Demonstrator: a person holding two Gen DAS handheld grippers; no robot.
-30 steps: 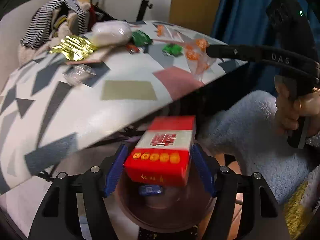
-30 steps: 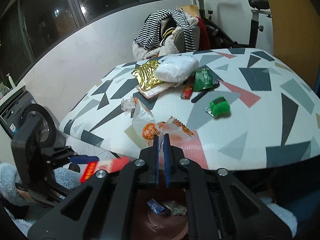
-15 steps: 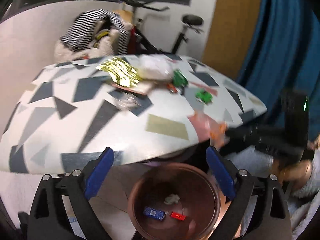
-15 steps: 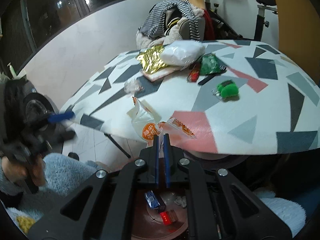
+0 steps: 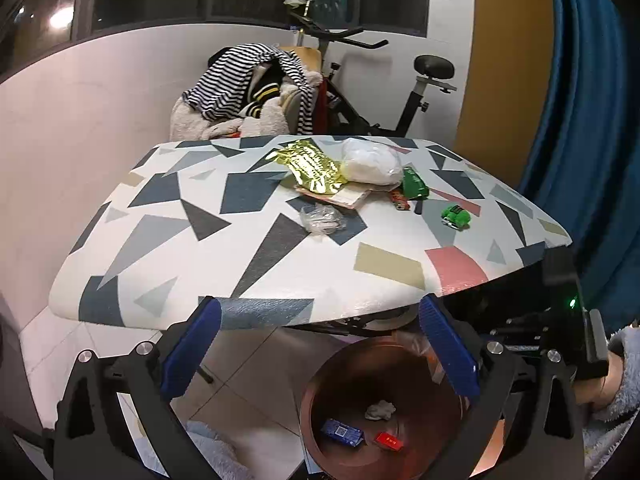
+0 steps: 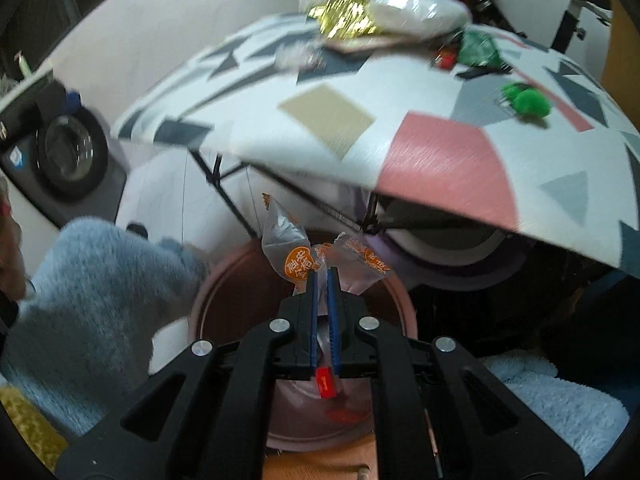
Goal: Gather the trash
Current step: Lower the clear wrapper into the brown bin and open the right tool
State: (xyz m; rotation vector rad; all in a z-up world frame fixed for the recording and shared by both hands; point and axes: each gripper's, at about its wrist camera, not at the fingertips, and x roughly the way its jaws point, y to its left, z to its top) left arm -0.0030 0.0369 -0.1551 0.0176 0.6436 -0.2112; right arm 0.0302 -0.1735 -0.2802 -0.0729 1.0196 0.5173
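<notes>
The left gripper had just been opening, and its blue pads stood wide apart with nothing between them; the red-and-white carton it had carried a second earlier was gone from its jaws, and a small red packet lay in the round copper-brown waste bin below the table's near edge, beside a blue packet and a crumpled white scrap. That piece looked disposed of. The right gripper was clenched on a clear crinkled plastic wrapper with orange printed labels, held over the bin, off the patterned tabletop where it had lain, likely next to drop. Gold foil, green wrappers and a white bag remained at the table's far side.
</notes>
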